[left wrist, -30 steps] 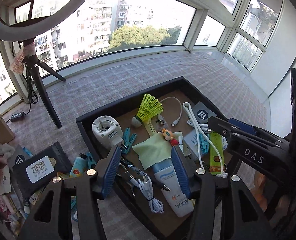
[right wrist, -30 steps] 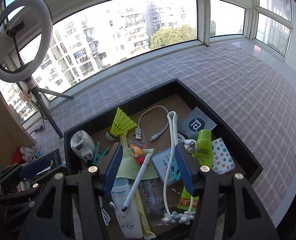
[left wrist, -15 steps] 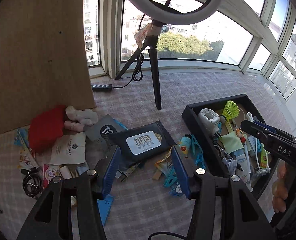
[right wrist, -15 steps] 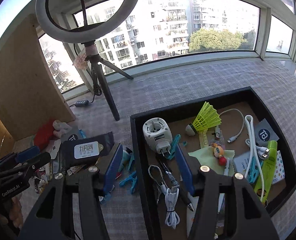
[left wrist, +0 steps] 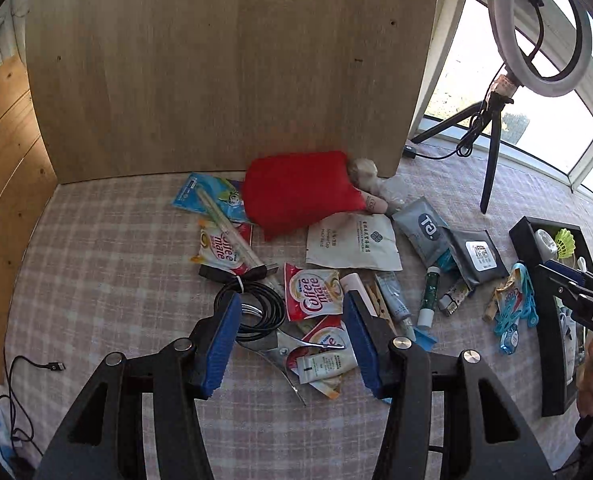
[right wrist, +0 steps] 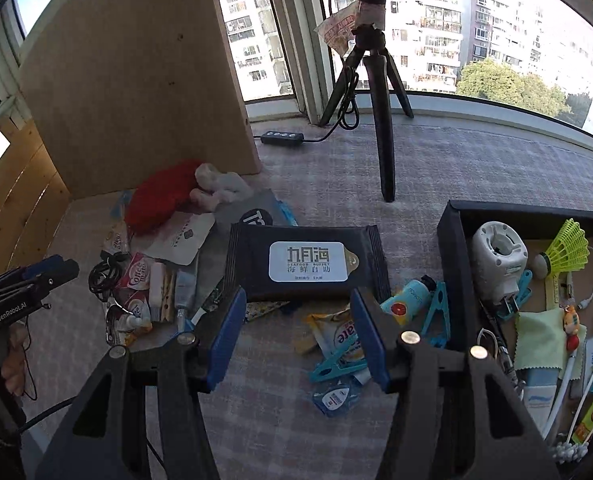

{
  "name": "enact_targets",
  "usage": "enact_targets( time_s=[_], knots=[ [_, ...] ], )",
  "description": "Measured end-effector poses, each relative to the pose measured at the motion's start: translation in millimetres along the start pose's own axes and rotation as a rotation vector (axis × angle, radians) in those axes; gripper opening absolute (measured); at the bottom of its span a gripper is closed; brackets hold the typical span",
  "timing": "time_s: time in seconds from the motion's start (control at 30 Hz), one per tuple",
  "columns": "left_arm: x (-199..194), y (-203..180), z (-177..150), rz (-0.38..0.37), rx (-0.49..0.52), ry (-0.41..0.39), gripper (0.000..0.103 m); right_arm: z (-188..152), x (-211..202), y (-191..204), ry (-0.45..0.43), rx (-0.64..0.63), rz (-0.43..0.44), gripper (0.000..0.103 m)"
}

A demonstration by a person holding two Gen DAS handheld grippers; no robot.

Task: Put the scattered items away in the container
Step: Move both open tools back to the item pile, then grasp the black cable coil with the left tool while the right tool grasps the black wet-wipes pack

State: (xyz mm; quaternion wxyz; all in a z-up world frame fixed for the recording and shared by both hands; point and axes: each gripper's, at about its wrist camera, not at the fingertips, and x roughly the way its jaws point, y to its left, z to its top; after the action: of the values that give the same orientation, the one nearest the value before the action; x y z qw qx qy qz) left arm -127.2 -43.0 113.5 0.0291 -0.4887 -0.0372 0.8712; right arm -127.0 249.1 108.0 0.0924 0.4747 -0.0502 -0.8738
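Observation:
Scattered items lie on the checked cloth. In the left wrist view my left gripper (left wrist: 292,344) is open and empty above Coffee-mate sachets (left wrist: 314,292), a coiled black cable (left wrist: 252,314) and a metal clip (left wrist: 284,350). A red pouch (left wrist: 300,194) lies further back. In the right wrist view my right gripper (right wrist: 296,338) is open and empty just before a black wet-wipes pack (right wrist: 306,262). The black tray (right wrist: 452,240) with several items in it stands at the right; it also shows in the left wrist view (left wrist: 536,232).
A wooden board (left wrist: 224,64) stands behind the pile. A ring light tripod (right wrist: 376,92) and its power strip (right wrist: 282,138) stand by the window. Blue clothes pegs (right wrist: 436,312) and a small bottle (right wrist: 408,300) lie beside the tray's left wall.
Both grippers have swung left, away from the tray and over the scattered pile. Both stay open and empty.

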Motion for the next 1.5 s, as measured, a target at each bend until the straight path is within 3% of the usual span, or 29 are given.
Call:
enact_targets(
  time_s=[0.33,0.6,0.67,0.77,0.83,0.9,0.97,1.03,1.07,1.33,1.5],
  knots=[
    [32.5,39.7,-2.6,0.003,-0.088,0.06,0.051,-2.6,56.8,71.0,0.064,-0.202,-0.057,0.054],
    [70.6,47.9,-1.4,0.009,-0.105,0.144,0.051,-4.3,87.7,89.7,0.088,-0.303,-0.182,0.054],
    [77.3,49.9,-0.8,-0.005,-0.115,0.152,0.057,-4.2,91.8,91.2,0.085,-0.318,-0.207,0.054],
    [83.5,51.8,0.9,-0.021,-0.129,0.166,0.057,-3.4,98.6,92.1,0.084,-0.331,-0.24,0.054],
    [85.5,52.7,0.6,-0.036,-0.143,0.173,0.055,-2.9,103.1,92.6,0.083,-0.339,-0.261,0.05],
    [86.0,53.8,-2.0,-0.055,-0.163,0.175,0.053,-1.2,106.3,91.5,0.091,-0.338,-0.279,0.029],
    [84.2,54.7,-4.5,-0.095,-0.187,0.17,0.033,0.2,107.3,89.9,0.098,-0.333,-0.268,0.015],
    [81.6,53.2,-5.8,-0.099,-0.194,0.161,0.026,2.3,106.0,88.3,0.098,-0.322,-0.256,0.008],
    [80.3,52.5,-6.4,-0.094,-0.193,0.155,0.016,3.4,104.7,87.9,0.093,-0.319,-0.255,0.006],
    [67.4,54.5,-14.4,-0.127,-0.218,0.13,0.013,11.1,82.5,74.3,0.044,-0.239,-0.159,0.001],
    [43.1,50.0,-12.8,-0.14,-0.206,0.075,0.013,22.6,60.9,54.7,0.012,-0.148,-0.076,0.001]
  ],
)
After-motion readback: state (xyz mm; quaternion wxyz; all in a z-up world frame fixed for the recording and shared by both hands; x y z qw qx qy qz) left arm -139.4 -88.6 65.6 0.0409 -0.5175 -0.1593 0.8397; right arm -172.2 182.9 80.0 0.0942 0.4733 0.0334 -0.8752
